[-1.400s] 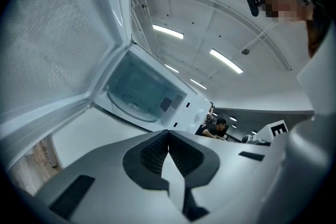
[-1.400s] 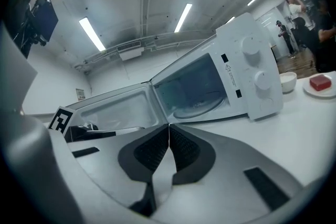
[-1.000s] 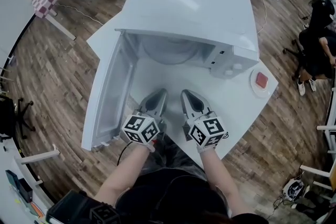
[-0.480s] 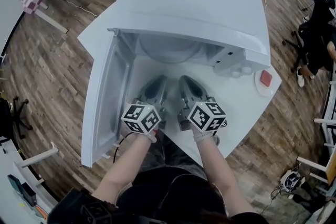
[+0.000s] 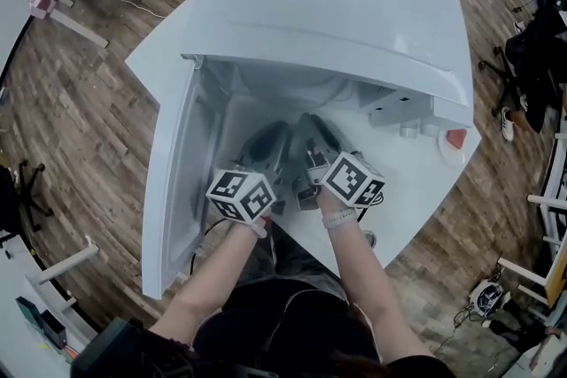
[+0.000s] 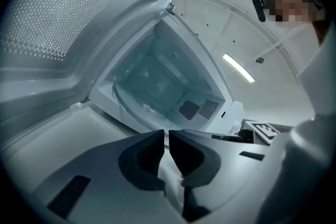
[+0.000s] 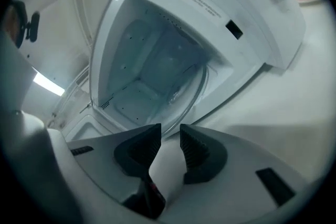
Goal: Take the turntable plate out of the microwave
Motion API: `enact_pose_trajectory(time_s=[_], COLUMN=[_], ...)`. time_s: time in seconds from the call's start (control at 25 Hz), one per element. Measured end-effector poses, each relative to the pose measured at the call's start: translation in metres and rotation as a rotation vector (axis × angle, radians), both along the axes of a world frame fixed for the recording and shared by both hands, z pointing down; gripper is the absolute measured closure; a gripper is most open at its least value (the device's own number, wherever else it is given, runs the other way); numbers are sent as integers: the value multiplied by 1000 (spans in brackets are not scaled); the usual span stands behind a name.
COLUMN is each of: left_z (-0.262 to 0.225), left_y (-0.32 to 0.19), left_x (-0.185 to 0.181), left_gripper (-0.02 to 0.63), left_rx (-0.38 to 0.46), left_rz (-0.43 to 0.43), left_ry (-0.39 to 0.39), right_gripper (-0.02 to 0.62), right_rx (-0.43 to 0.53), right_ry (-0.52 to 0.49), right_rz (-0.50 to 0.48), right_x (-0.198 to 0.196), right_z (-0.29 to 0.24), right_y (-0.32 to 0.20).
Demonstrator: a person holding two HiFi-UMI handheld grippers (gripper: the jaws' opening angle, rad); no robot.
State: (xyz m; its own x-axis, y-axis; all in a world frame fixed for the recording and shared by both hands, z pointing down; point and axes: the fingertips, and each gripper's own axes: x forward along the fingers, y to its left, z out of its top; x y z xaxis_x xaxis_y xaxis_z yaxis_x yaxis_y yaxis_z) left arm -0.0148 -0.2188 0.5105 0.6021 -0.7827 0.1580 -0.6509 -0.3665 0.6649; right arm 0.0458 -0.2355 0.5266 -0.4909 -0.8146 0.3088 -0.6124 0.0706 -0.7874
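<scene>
The white microwave (image 5: 337,4) stands on a white table (image 5: 403,204) with its door (image 5: 173,190) swung open to the left. The clear glass turntable plate (image 6: 144,93) lies flat on the cavity floor; its rim (image 7: 202,93) curves close to the front sill. Both grippers sit side by side at the cavity mouth. My left gripper (image 5: 268,137) (image 6: 165,136) has its jaws together with nothing between them. My right gripper (image 5: 307,127) (image 7: 170,135) shows only a narrow gap, also holding nothing. Neither touches the plate, and the microwave's roof hides most of it in the head view.
A small white dish with a red item (image 5: 454,142) sits on the table to the right of the microwave, by its control knobs (image 5: 409,130). The open door walls off the left side. Wooden floor, other tables and chairs surround the table.
Both grippers have moved forward from the table's front toward the cavity, and their tips now reach the opening. The camera has leaned in over the microwave.
</scene>
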Motion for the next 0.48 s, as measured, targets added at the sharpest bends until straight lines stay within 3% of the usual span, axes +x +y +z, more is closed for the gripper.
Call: enact_pose_trajectory(time_s=[0.16, 0.48], left_z=[-1, 5], left_y=[-5, -6], left_x=[-9, -7], left_gripper=[591, 584], left_rx=[-11, -57], left_rz=[-4, 14], left_ry=[37, 110], right_gripper=[477, 479], right_rx=[-74, -153], right_ry=[-201, -342], right_rz=[68, 168], right_x=[-1, 1], right_z=[4, 16], right_y=[-15, -31])
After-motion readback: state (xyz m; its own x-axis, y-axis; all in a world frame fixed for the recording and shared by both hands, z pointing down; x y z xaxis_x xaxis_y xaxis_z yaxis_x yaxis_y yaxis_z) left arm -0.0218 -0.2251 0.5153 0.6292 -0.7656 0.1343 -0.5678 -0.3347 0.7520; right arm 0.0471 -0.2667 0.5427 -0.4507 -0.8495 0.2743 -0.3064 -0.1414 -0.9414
